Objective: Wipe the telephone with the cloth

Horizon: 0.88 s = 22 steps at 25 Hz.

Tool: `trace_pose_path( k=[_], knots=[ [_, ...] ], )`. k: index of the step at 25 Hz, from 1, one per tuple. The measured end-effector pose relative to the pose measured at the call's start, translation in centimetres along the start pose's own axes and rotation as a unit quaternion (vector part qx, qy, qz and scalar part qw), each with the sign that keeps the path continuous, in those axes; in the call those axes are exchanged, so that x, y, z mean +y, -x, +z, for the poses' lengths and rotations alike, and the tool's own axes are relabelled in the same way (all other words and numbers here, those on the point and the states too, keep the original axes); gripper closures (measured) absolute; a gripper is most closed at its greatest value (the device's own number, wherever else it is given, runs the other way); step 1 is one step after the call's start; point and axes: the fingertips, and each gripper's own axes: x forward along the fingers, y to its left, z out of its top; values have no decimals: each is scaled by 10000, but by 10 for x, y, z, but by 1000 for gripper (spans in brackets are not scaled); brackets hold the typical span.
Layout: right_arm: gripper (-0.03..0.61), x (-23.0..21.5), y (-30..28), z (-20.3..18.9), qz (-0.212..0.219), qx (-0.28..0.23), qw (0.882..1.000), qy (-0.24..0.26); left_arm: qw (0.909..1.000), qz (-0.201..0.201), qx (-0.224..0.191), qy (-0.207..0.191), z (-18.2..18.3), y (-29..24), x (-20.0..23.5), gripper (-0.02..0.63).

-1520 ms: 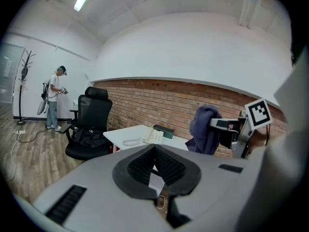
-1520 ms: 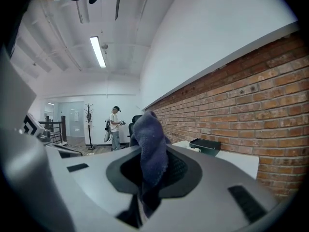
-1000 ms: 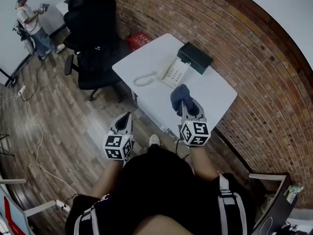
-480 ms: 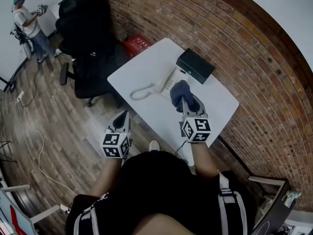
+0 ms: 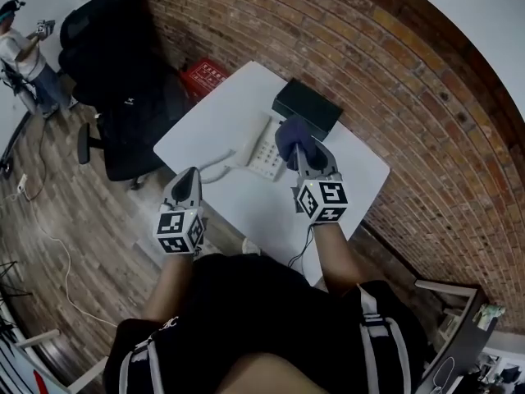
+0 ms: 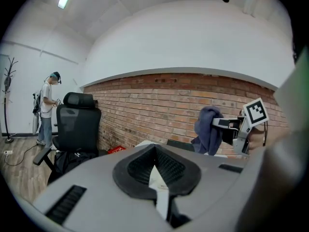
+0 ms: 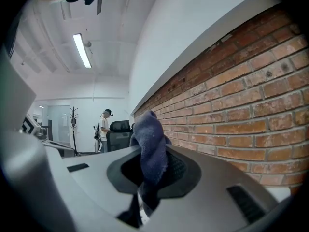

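Note:
A white telephone (image 5: pixel 261 148) lies on the white table (image 5: pixel 353 171), with its cord (image 5: pixel 212 169) curling off to the left. In the head view my right gripper (image 5: pixel 297 148) is shut on a dark blue cloth (image 5: pixel 290 135), which hangs just over the telephone's right end. Whether cloth and telephone touch I cannot tell. The right gripper view shows the cloth (image 7: pixel 150 146) pinched between the jaws, against a brick wall. My left gripper (image 5: pixel 189 177) is shut on nothing and hovers at the table's near left edge. The left gripper view shows its jaws together and the cloth (image 6: pixel 208 129) off to the right.
A black box (image 5: pixel 306 107) sits on the table right behind the telephone, against the brick wall (image 5: pixel 410 80). A black office chair (image 5: pixel 115 64) draped in dark clothing and a red crate (image 5: pixel 205 75) stand to the left. A person (image 5: pixel 18 49) stands far left.
The right gripper has carried the cloth forward, from the table's near edge to the telephone. The left gripper has come up to the table's near edge. The view has shifted closer.

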Motion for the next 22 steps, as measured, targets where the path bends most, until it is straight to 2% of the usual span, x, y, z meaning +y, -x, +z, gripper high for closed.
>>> trace_pose_path(
  k=[4, 9, 13, 22],
  knots=[
    [543, -13, -27, -1, -51, -63, 9999, 80, 9999, -148, 70, -44, 4, -21, -1, 618],
    [543, -23, -62, -21, -346, 155, 9992, 132, 9963, -697, 478, -139, -6, -58, 8, 618],
    [543, -34, -93, -39, -621, 408, 9972, 83, 9929, -1083, 297, -381, 22, -77, 17, 618],
    [543, -67, -166, -86, -1419, 1063, 9841, 59, 9927, -1157, 13, -324, 49, -101, 80, 618]
  ],
)
